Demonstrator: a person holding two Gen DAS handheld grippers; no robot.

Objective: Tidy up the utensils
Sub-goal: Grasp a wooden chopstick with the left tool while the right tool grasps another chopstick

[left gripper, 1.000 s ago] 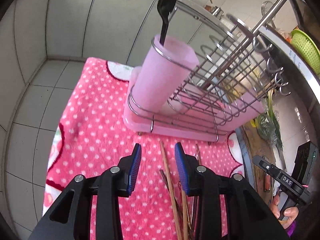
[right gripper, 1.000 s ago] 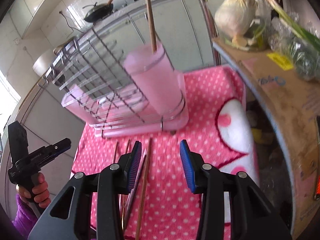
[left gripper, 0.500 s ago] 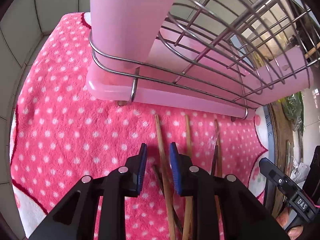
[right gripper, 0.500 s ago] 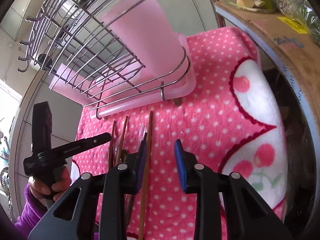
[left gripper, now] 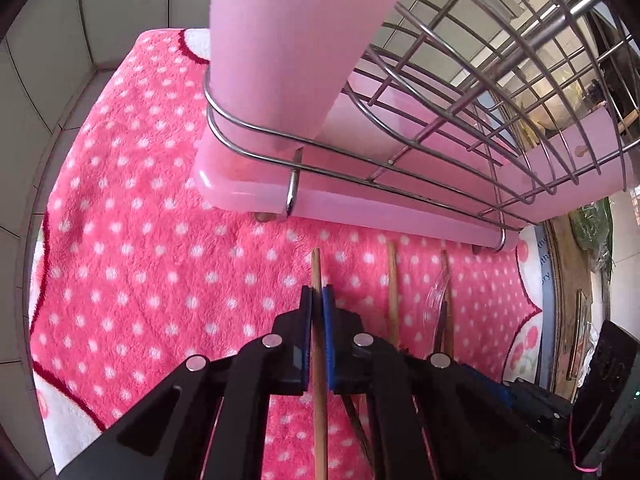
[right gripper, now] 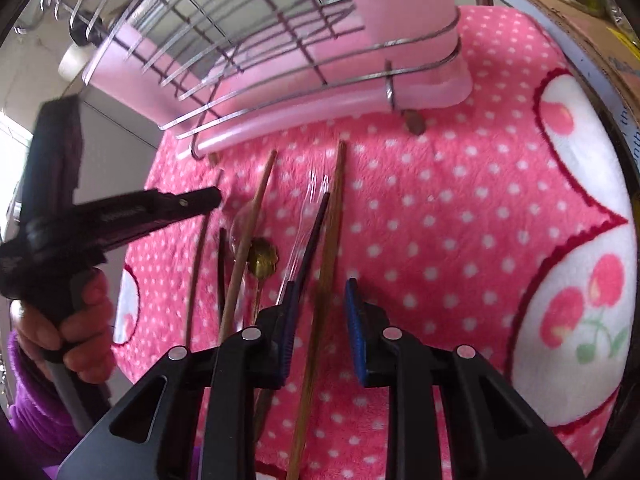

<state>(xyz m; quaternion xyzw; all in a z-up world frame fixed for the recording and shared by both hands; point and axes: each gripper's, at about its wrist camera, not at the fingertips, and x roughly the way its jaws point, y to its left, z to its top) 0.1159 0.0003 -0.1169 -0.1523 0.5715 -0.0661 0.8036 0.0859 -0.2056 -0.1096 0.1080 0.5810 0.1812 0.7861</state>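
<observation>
Several utensils lie on a pink polka-dot towel [left gripper: 132, 264] in front of a wire rack with a pink cup [left gripper: 288, 40]. My left gripper [left gripper: 317, 296] is shut on a wooden chopstick [left gripper: 315, 268] that lies on the towel. More chopsticks [left gripper: 392, 280] lie to its right. In the right wrist view my right gripper [right gripper: 320, 312] is open, its jaws on either side of a wooden chopstick [right gripper: 334, 216]. Left of it lie a clear plastic fork [right gripper: 308, 204], a dark chopstick [right gripper: 316, 232], a gold spoon [right gripper: 262, 260] and more sticks. The left gripper [right gripper: 208, 198] shows at far left.
The rack's pink drip tray [left gripper: 360, 204] and wire frame [right gripper: 248, 32] stand just beyond the utensils. A wooden board [left gripper: 568, 300] with greens lies past the towel's right edge. Grey tiled wall [left gripper: 48, 60] borders the left and back.
Both grippers have dropped low over the towel toward the utensils. The left jaws have closed from open onto a chopstick. The right jaws have narrowed around another chopstick but stay open.
</observation>
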